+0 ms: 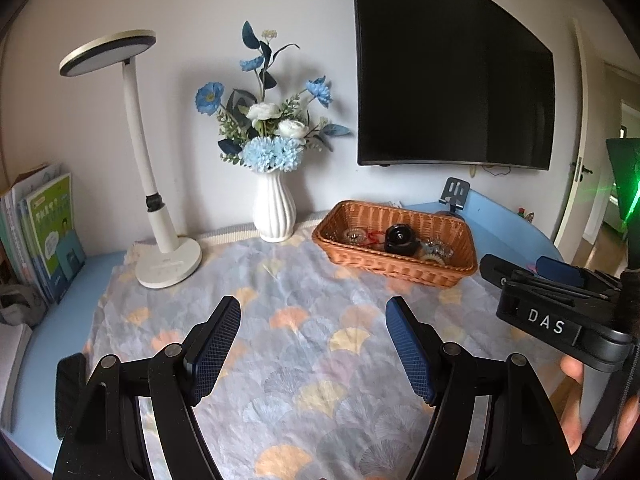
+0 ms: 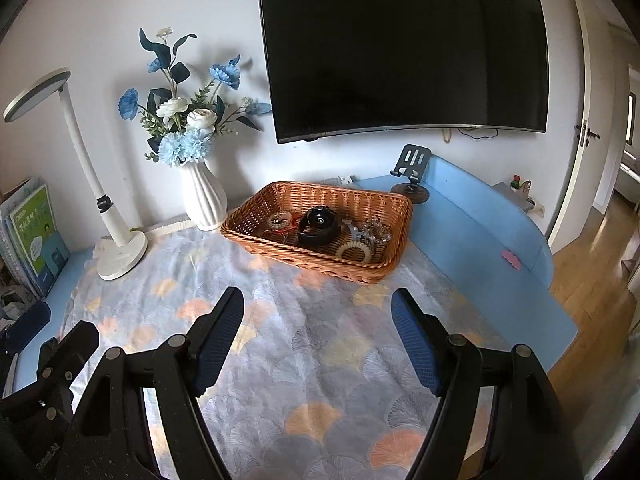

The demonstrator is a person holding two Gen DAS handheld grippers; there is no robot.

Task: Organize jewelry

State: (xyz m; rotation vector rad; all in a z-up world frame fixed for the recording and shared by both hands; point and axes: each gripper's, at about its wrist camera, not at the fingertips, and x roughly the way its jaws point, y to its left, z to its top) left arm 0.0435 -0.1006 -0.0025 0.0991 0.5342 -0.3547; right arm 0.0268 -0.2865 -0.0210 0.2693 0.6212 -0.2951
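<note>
- Left gripper (image 1: 313, 309) hovers over the patterned cloth (image 1: 296, 280), jaws spread wide, nothing between the blue pads, nothing held.
- Right gripper (image 2: 318, 302) alongside it, likewise over the cloth; jaws wide apart and empty. No earlier view to compare.
- In the left wrist view the right gripper's body, lettered "DAS", shows at the right edge, with part of a hand (image 1: 576, 368) behind it.
- Wicker basket (image 2: 256, 216) sits on the far right part of the cloth, well ahead of both sets of fingertips, apart from them.
- Jewelry lies inside the basket: a black round case (image 2: 316, 224) near the middle, a pale ring-shaped bracelet (image 2: 354, 251) toward the near wall, clear glittery pieces (image 2: 374, 234) on the right, a small round piece with red cord (image 2: 280, 222) on the left. Finer detail too small to tell.
- White ribbed vase (image 1: 275, 210) with blue and white flowers stands just left of the basket, at the cloth's back edge.
- White desk lamp (image 1: 168, 258) left of the vase, base on the cloth's corner.
- Books (image 1: 48, 236) upright at far left.
- Dark wall screen (image 2: 404, 48) above the basket; a phone stand (image 2: 412, 178) on the blue table (image 2: 480, 232) behind it.
</note>
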